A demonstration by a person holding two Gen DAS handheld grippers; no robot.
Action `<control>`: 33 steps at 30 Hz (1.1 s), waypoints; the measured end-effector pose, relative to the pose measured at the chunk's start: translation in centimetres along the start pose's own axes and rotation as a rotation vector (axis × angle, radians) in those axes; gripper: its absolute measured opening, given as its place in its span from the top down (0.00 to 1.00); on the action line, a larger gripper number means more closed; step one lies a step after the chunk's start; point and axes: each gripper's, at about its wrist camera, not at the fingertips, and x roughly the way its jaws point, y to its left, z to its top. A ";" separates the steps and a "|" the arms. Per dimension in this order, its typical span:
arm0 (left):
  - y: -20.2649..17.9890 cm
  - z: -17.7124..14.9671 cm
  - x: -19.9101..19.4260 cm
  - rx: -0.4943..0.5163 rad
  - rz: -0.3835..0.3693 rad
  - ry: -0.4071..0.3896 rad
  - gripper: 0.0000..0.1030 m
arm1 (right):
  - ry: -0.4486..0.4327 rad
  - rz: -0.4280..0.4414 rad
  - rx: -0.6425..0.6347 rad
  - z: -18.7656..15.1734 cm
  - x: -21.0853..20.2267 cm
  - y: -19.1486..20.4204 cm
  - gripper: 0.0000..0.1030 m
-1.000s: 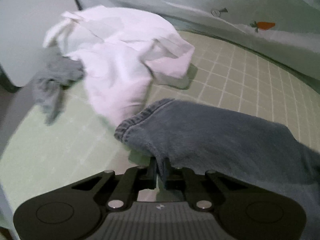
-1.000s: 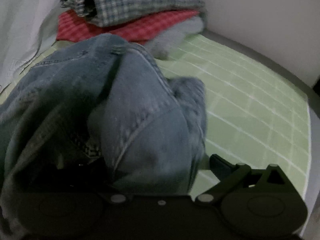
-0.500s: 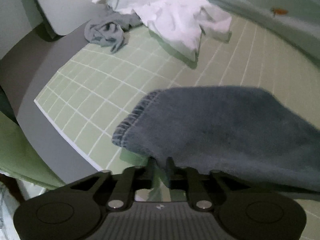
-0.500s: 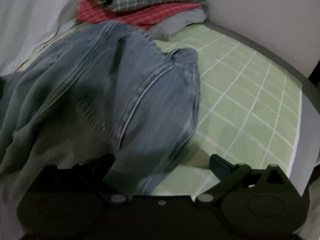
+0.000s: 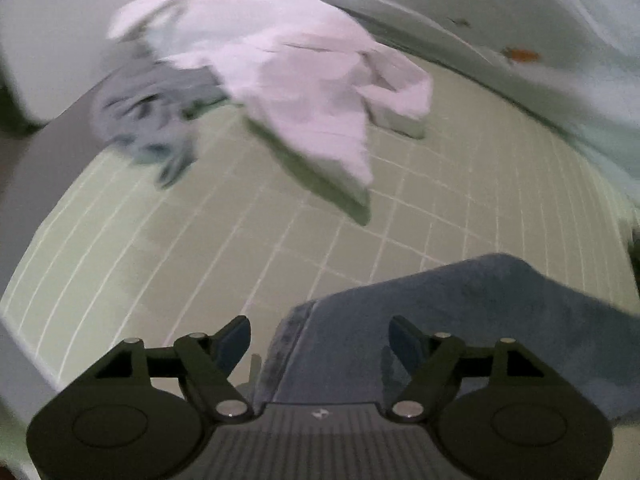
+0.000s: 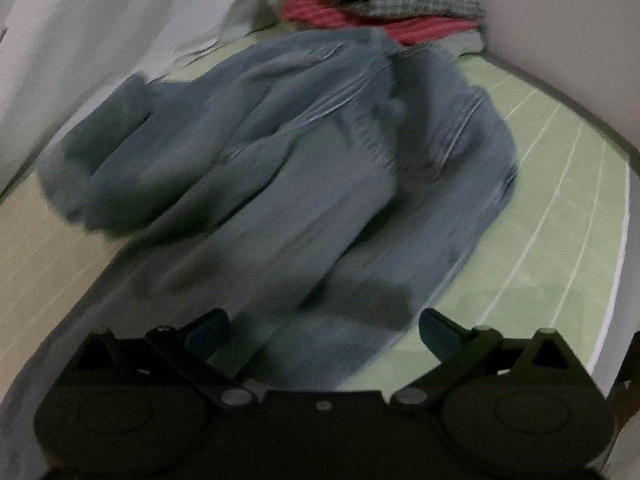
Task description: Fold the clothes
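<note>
- Your left gripper (image 5: 320,334) has its jaws spread wide and grips nothing. The hemmed end of the jeans (image 5: 440,332) lies right between and just under the fingers, a little toward the right finger.
- Your right gripper (image 6: 322,326) is also wide open and empty. The denim starts directly between its fingers (image 6: 438,330) and spreads ahead of it, so this hand sits over the bulk of the garment.
- The jeans (image 6: 288,168) lie loose on the green gridded mat (image 5: 168,248), rumpled and partly doubled over. From the right jaws the long axis runs ahead and slightly left; from the left jaws the leg runs off to the right and out of view.
- Judging by this, the next fold turns on taking that leg end, and your left hand is the nearer one: closing where it stands would probably catch the hem.
- Ahead of the left jaws the mat is bare for a stretch. Farther on lies a crumpled white garment (image 5: 296,80), with a grey garment (image 5: 148,116) beside it to the left; both are well apart from the jeans.
- Beyond the jeans, far ahead of the right jaws, a stack of folded plaid clothes (image 6: 384,8) sits near or touching the denim's far edge; blur hides which. Keep a fold from pushing into it.
</note>
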 end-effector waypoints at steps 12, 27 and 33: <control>-3.7 1.8 3.5 0.313 -0.049 -0.001 0.93 | 0.056 0.042 -0.081 -3.4 -1.1 2.6 0.00; -9.1 -1.9 -0.8 0.322 -0.126 -0.054 0.59 | 0.078 0.117 -0.165 -3.3 -0.6 2.8 0.00; -7.2 0.0 0.2 0.251 -0.099 -0.065 0.20 | 0.054 0.117 -0.196 -3.6 -0.5 3.1 0.00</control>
